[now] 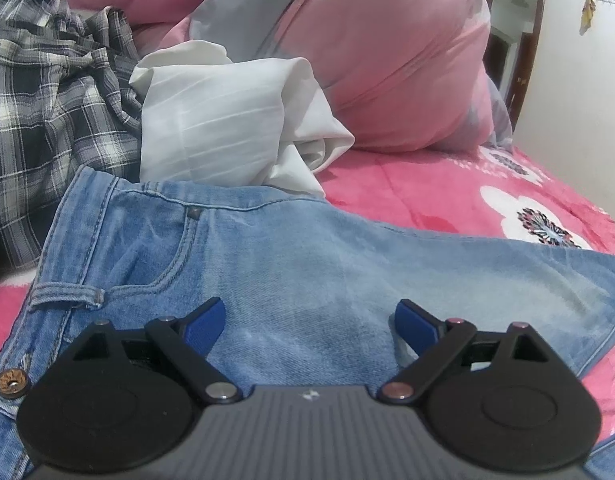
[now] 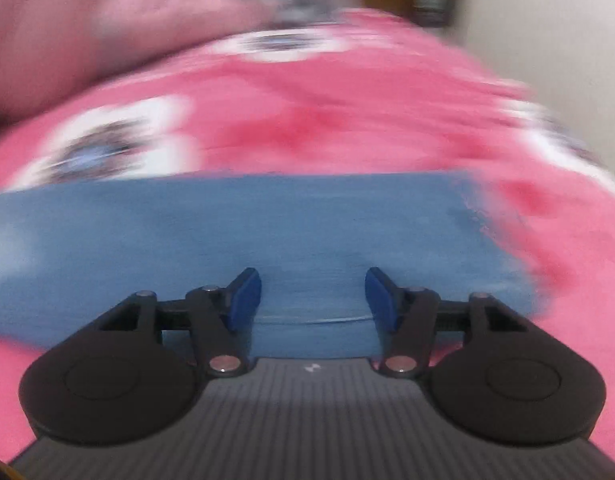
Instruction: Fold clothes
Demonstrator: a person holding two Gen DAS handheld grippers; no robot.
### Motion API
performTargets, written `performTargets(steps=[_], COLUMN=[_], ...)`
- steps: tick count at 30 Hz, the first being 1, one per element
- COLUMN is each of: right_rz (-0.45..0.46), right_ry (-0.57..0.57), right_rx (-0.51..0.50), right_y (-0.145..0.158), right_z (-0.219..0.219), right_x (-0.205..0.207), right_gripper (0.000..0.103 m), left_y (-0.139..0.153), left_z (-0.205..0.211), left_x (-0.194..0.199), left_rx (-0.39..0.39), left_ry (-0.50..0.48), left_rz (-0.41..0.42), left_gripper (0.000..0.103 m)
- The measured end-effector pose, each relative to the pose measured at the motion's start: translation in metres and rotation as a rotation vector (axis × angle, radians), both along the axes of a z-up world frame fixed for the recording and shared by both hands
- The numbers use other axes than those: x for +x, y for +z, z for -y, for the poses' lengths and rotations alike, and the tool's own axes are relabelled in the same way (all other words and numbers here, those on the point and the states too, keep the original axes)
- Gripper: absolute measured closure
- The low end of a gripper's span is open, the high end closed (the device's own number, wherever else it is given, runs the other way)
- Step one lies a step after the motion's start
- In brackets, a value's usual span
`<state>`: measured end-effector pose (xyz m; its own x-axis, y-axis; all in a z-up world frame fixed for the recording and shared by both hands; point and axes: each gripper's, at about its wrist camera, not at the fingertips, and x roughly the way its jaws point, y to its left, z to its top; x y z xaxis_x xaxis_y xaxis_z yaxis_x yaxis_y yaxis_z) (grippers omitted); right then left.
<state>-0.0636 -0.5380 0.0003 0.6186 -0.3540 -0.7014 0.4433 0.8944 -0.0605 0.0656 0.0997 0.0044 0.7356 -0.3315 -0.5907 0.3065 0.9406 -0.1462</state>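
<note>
I'm looking across a bed under a pink blanket (image 1: pixel 447 196) printed with white flowers. A bulky pink and grey duvet (image 1: pixel 387 60) is heaped at its far side. Behind it stands a white wall (image 1: pixel 579 92), with a dark-framed doorway (image 1: pixel 515 48) to its left. The right wrist view is badly blurred, but the same blanket (image 2: pixel 327 120) fills it.

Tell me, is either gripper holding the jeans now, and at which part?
Nothing is held. The left gripper and the right gripper both stand open above the jeans, with no denim pinched between their pads.
</note>
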Motion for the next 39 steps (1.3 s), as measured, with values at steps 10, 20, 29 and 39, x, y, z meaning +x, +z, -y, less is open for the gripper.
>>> performTargets(steps=[10, 20, 29, 39], right_rz=[0.069, 0.108, 0.064, 0.115], right_ry=[-0.293, 0.178, -0.348, -0.005], right_rx=[0.040, 0.093, 0.184, 0.242], right_y=[0.008, 0.033, 0.009, 0.074], right_z=[0.071, -0.064, 0.053, -0.079], right_x=[-0.014, 0.049, 0.010, 0.028], right_gripper=[0.071, 0.095, 0.103, 0.098], left_y=[0.000, -0.002, -0.003, 0.009], left_z=[0.000, 0.002, -0.003, -0.025], left_x=[0.000, 0.000, -0.001, -0.007], left_rx=[-0.001, 0.005, -0.018, -0.092], left_ry=[-0.001, -0.001, -0.001, 0.060], left_rz=[-0.001, -0.001, -0.003, 0.020], left_gripper=[0.010, 0.010, 0.010, 0.010])
